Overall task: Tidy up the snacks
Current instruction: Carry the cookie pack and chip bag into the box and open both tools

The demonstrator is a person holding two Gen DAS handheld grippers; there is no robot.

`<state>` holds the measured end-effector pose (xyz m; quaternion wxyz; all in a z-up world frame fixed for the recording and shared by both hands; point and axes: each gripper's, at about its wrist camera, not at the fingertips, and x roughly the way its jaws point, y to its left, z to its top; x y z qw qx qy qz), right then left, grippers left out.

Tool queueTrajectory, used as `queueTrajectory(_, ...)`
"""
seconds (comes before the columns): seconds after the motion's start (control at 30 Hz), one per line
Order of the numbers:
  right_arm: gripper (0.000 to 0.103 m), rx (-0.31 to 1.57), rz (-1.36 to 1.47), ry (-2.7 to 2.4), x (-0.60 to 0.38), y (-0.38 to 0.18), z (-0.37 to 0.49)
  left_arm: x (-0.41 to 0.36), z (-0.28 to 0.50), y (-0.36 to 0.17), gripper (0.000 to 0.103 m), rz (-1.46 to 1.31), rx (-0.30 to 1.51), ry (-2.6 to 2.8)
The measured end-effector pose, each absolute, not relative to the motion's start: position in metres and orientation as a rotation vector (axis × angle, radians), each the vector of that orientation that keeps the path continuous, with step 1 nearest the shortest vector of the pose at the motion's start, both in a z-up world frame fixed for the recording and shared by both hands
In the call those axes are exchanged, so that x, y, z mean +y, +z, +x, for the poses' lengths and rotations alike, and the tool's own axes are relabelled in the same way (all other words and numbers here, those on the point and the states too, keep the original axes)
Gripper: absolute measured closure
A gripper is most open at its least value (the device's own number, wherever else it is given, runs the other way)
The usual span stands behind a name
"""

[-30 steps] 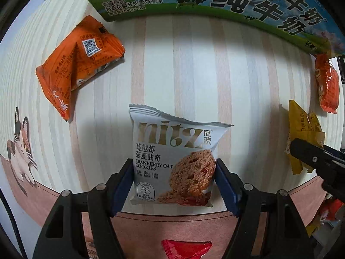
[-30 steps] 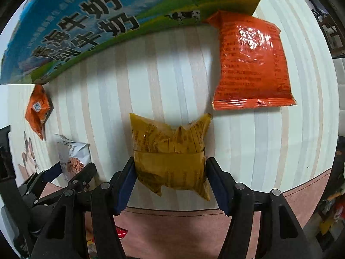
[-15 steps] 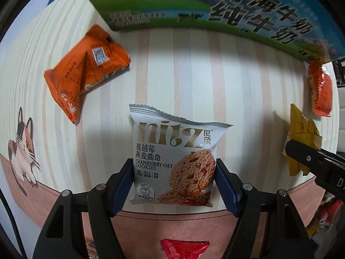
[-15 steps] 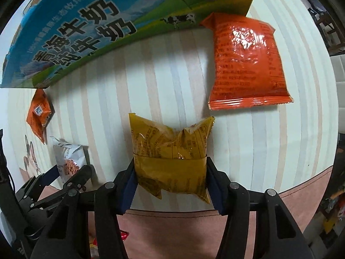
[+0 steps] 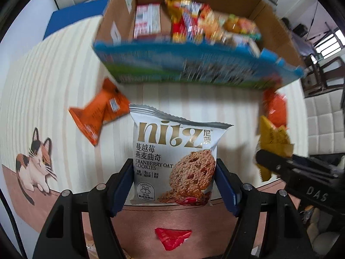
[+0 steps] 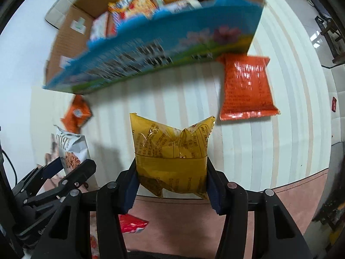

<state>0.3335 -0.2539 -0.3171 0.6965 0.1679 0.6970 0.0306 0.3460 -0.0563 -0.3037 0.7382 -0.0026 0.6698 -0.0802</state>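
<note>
My left gripper [image 5: 173,183] is shut on a white cranberry oat cookie packet [image 5: 174,157] and holds it above the striped table. My right gripper [image 6: 171,185] is shut on a yellow snack packet [image 6: 172,153], also lifted. Ahead stands an open cardboard box [image 5: 194,69] with a blue and green printed front, holding several snack packets [image 5: 194,26]. The box also shows in the right wrist view [image 6: 151,49]. The cookie packet [image 6: 71,151] and left gripper [image 6: 56,179] appear at the lower left of the right wrist view. The yellow packet [image 5: 272,138] shows at the right of the left wrist view.
An orange packet [image 5: 99,116] lies on the table left of the box. A larger orange-red packet [image 6: 245,88] lies at the box's right corner. A red packet [image 5: 172,236] lies on the brown strip below my left gripper. A cat picture [image 5: 36,164] is printed at the table's left.
Both grippers have risen with their packets and tilted up. The box's open top and the snacks inside have come into view. The table packets look smaller and farther.
</note>
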Motion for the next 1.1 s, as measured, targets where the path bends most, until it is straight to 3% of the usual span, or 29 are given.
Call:
queueTrajectory(0.37,0.046,1.354,0.51,0.15,-0.265,-0.212,0.388,-0.056,0.42,-0.202,0.033,-0.127,1.342,-0.254)
queueTrajectory(0.7,0.046,1.353,0.497,0.118,-0.261,-0.227,0.466,-0.076,0.534,-0.25,0.033,-0.175,1.512,-0.284)
queueTrajectory(0.93,0.046,1.402,0.509,0.117,-0.256,-0.259,0.489,-0.088,0.55,-0.284,0.032,-0.143,1.624,-0.309)
queueTrajectory(1.03,0.04,1.453,0.528,0.121,-0.257,-0.274,0.496,-0.09,0.552,-0.295,0.032,-0.124,1.663,-0.311)
queueTrajectory(1.1,0.029,1.479,0.513,0.104,-0.258,-0.281,0.497,-0.09,0.551,-0.302,0.032,-0.118,1.698,-0.304)
